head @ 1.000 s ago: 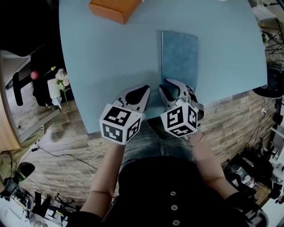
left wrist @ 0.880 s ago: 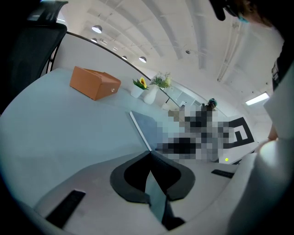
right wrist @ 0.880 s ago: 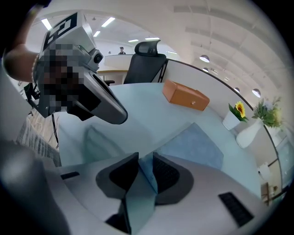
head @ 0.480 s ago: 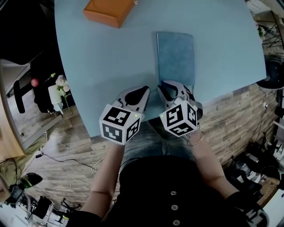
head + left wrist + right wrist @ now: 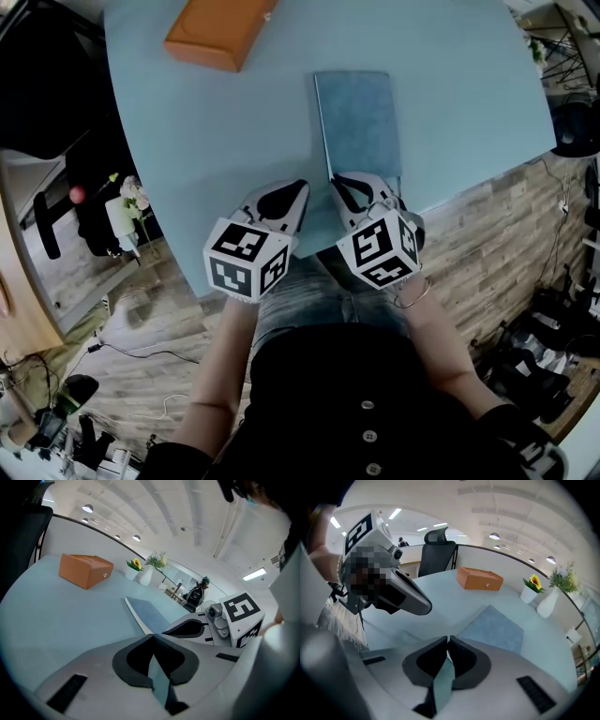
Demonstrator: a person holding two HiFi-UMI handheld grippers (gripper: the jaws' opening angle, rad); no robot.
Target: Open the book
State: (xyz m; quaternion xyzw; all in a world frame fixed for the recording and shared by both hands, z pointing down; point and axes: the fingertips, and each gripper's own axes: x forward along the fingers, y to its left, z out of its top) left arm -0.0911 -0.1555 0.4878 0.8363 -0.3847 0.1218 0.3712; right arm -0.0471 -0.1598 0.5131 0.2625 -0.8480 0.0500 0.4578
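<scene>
A closed blue-grey book [image 5: 358, 122] lies flat on the light blue table [image 5: 206, 141], its near short edge close to the table's front edge. My right gripper [image 5: 337, 182] is shut with nothing in it, its tips at the book's near left corner. My left gripper [image 5: 300, 187] is also shut and empty, just left of the book above bare table. In the left gripper view the jaws [image 5: 153, 635] meet, with the book [image 5: 147, 613] beyond them. In the right gripper view the shut jaws [image 5: 447, 639] point at the book [image 5: 494, 627].
An orange box [image 5: 217, 30] sits at the table's far left. A small pot with a sunflower [image 5: 529, 592] and a white vase [image 5: 548, 602] stand at the far edge. An office chair [image 5: 436, 550] stands beyond the table. The table's front edge lies right under the grippers.
The head view has drifted, so table and book sit further left in frame. Both grippers stay shut side by side at the book's near edge. The book has not moved.
</scene>
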